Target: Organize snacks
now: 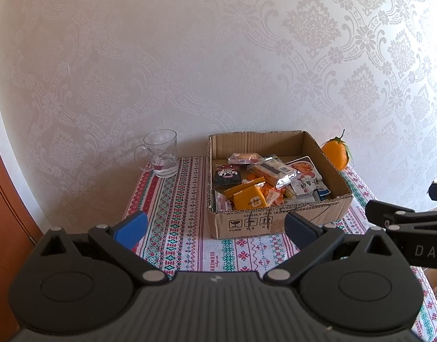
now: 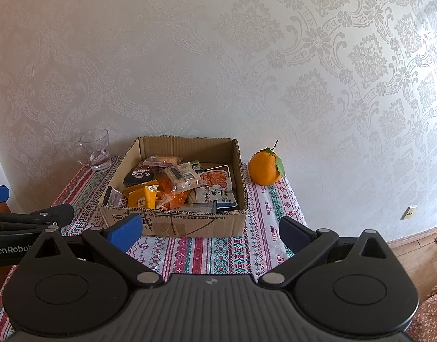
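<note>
— So, what stands on the left side of the table?

— At the far left a brown wooden panel meets the wall. Then comes a clear glass mug, upright on the tablecloth, close to the wall. The cloth has stripes in red, green and white with small stitched patterns.

— And in the middle?

— A low cardboard box with open top. The snack packets lie inside it, piled loosely: a black one, a yellow one, some clear wrappers, a white pouch.

— Where are the grippers?

— Both hang before the box, above the near part of the cloth. The left gripper has its jaws wide apart and holds nothing. The right gripper is the same, jaws apart, nothing between them.

— What is on the right?

— An orange with a green leaf, just beside the box. Behind everything is pale wallpaper with a damask pattern. At the far right I see wooden floor and a small wall socket.
</note>
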`<state>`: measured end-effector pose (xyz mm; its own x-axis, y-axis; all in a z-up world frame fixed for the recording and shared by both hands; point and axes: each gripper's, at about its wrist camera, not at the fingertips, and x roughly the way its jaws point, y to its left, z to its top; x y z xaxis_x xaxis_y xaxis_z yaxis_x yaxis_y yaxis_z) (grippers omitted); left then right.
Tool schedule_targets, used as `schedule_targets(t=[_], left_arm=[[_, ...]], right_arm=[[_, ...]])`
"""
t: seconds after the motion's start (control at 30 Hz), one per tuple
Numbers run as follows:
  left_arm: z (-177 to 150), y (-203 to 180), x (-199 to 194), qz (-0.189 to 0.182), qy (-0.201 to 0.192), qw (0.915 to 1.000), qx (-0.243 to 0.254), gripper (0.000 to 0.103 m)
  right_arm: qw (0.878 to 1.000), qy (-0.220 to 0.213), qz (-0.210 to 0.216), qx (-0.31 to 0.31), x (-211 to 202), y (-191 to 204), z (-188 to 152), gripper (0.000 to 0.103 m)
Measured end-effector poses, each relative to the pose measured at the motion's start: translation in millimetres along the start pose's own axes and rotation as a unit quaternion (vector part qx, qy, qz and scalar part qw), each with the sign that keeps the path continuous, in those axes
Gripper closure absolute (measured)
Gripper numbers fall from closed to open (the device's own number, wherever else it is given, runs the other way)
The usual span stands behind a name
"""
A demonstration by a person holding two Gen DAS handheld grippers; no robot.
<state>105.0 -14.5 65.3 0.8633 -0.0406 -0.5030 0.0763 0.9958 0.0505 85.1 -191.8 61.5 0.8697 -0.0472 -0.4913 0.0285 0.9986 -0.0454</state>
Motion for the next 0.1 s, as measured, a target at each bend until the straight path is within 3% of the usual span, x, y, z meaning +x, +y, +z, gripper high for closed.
schedule_targets(t=[0.1], left_arm=[[-0.6, 0.0, 0.0, -0.001, 0.001, 1.0000, -0.001, 0.001]], right_arm=[[1.000, 0.000, 0.000, 0.000, -0.1, -0.2, 0.3, 0.000]])
